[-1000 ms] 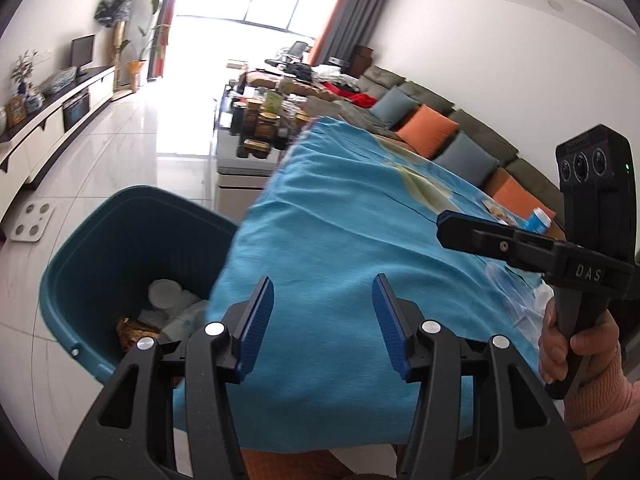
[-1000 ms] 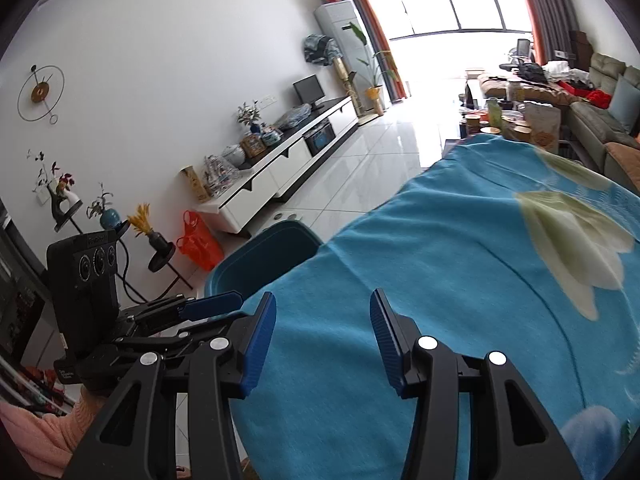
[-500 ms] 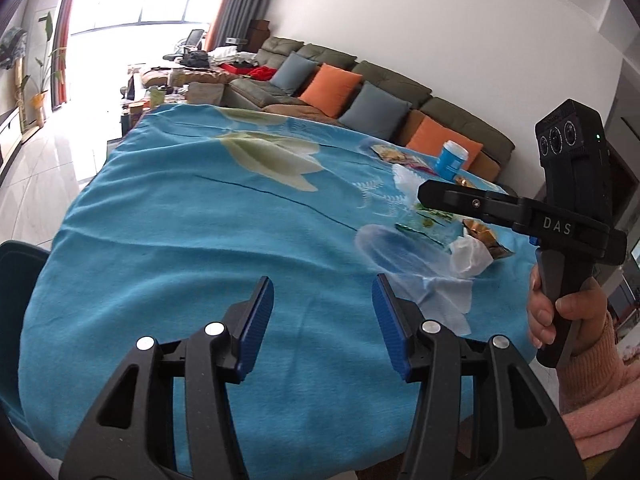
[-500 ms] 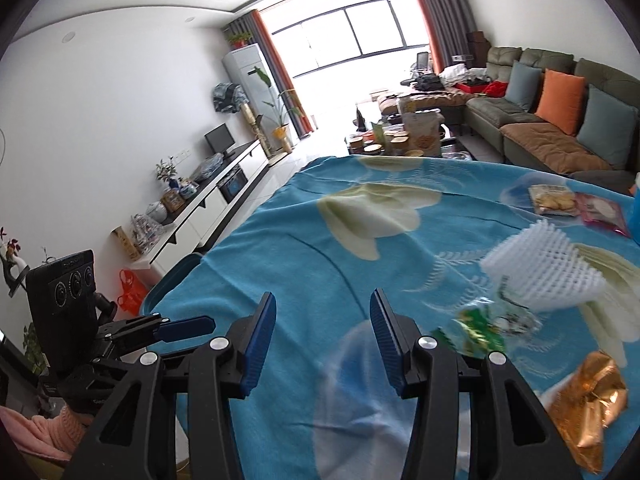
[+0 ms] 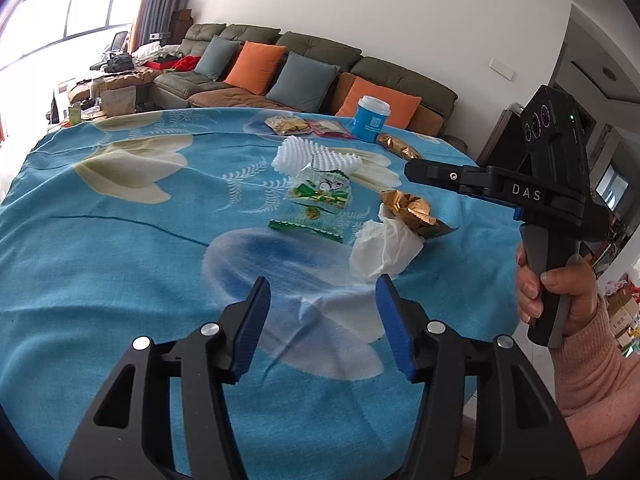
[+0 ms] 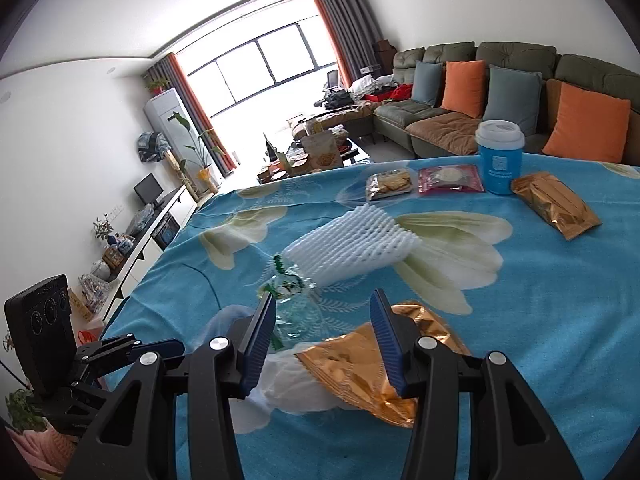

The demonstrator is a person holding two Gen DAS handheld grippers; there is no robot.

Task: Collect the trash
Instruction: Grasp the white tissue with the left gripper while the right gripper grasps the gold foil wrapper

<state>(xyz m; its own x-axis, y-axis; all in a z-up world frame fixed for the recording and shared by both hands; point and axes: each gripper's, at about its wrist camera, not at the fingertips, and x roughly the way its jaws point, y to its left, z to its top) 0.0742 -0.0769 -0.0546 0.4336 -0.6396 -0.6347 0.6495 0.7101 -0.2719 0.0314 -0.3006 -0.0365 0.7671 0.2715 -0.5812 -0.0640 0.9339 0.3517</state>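
Left gripper [image 5: 322, 300] opening over the table [image 5: 100, 264], nothing between the pads. Right gripper [image 6: 323, 330] half open just above the gold wrapper [image 6: 360, 372] and tissue [image 6: 288, 384] near the near edge, probably not touching. Green bag [image 5: 320, 204], foam net [image 5: 316, 156] mid-table; cup [image 6: 500, 156] at far edge.

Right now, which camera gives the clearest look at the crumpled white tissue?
The left wrist view: the crumpled white tissue lies in the open on the blue cloth, beside the gold wrapper. In the right wrist view the tissue is partly hidden behind the right tool and that wrapper.
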